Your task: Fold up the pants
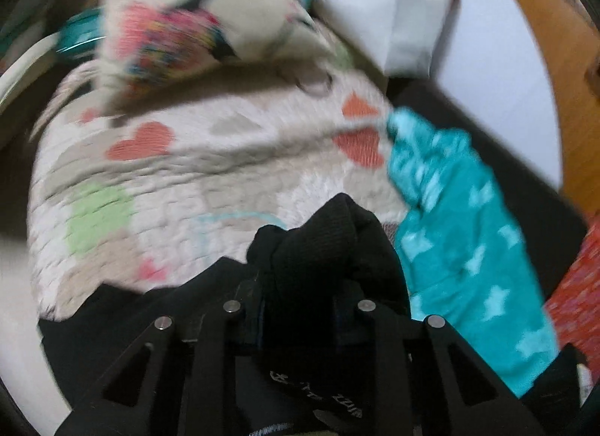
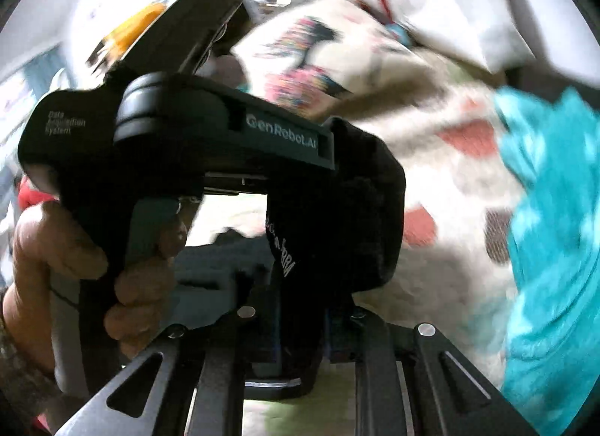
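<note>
The black pants (image 1: 322,248) are bunched between the fingers of my left gripper (image 1: 300,308), which is shut on them above a heart-patterned quilt (image 1: 210,173). In the right wrist view the same black pants (image 2: 337,218), with white lettering, hang bunched in my right gripper (image 2: 300,319), which is shut on them. The left gripper's body (image 2: 187,143), held by a hand, sits close in front and to the left of the right gripper. Both views are blurred.
Teal star-patterned fabric (image 1: 461,241) lies to the right on the quilt, also seen in the right wrist view (image 2: 555,229). A colourful printed pillow (image 1: 180,23) and white fabric (image 1: 393,5) lie beyond. A wooden frame (image 1: 555,61) is at far right.
</note>
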Motion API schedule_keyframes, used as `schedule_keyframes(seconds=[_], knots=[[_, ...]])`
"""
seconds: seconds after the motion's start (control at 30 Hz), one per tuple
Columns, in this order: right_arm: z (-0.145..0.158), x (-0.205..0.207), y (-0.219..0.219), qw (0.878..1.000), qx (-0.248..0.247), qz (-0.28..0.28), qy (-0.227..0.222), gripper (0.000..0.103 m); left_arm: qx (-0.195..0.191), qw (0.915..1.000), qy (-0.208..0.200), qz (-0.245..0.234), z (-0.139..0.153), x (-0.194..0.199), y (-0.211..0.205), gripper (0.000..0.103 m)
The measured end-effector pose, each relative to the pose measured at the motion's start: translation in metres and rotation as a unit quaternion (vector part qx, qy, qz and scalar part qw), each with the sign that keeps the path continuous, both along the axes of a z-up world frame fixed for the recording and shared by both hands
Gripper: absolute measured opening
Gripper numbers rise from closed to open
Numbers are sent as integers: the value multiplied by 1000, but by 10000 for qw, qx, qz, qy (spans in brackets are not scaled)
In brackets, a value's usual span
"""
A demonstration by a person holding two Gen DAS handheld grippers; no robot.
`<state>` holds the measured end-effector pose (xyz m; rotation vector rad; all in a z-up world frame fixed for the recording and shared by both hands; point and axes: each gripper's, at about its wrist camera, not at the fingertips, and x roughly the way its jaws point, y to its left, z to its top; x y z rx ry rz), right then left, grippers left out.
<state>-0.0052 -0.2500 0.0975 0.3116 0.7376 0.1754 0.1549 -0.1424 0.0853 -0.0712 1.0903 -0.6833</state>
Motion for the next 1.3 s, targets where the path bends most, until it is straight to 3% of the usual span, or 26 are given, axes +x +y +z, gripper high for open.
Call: schedule_keyframes(seconds=[0.1, 0.2, 0.33, 0.47, 0.57, 0.63, 0.67, 0.73, 0.8, 0.87, 1.0, 1.13, 1.2, 1.3], knots=[[19, 2, 39, 9979, -374, 505, -143, 17, -441, 9974, 20, 565, 12, -3, 63, 24], [24, 8, 81, 9916, -797, 1005, -178, 17, -739, 9914, 192, 1062, 2, -6, 119, 24], [9, 7, 145, 9737, -1530, 1685, -136, 17, -1173, 9742, 760, 1771, -44, -10, 190, 24], [-23, 6, 199, 9456, -2366, 2234, -53, 18, -1159, 9598, 1207, 2255, -84, -12, 223, 31], [-47, 4, 221, 9238, -2967, 2421, -28, 24, -1373, 9475, 1452, 2495, -98, -12, 242, 35], [-61, 1, 230, 9127, -3193, 2549, 18, 38, -1600, 9429, 1480, 2517, -98, -14, 256, 43], [-66, -2, 232, 9094, -3243, 2603, 31, 42, -1717, 9392, 1451, 2596, -97, -16, 266, 48], [-74, -10, 234, 9024, -3350, 2709, -20, 56, -1897, 9300, 1498, 2768, -98, -19, 282, 49], [-78, -17, 239, 8946, -3497, 2778, -121, 60, -1978, 9185, 1631, 3009, -105, -20, 296, 49], [-80, -21, 242, 8909, -3559, 2816, -175, 65, -1888, 9132, 1554, 3259, -105, -22, 305, 49], [-74, -27, 240, 8970, -3362, 2859, -250, 72, -1687, 9202, 1193, 3326, -91, -25, 307, 49], [-65, -47, 241, 8971, -3300, 2900, -463, 81, -1616, 9323, 662, 3167, -70, -30, 294, 49], [-63, -61, 240, 8938, -3349, 2940, -511, 81, -1646, 9405, 492, 2930, -64, -30, 284, 56], [-60, -79, 232, 8922, -3361, 2977, -494, 81, -905, 9585, 234, 2692, -62, -28, 258, 58]])
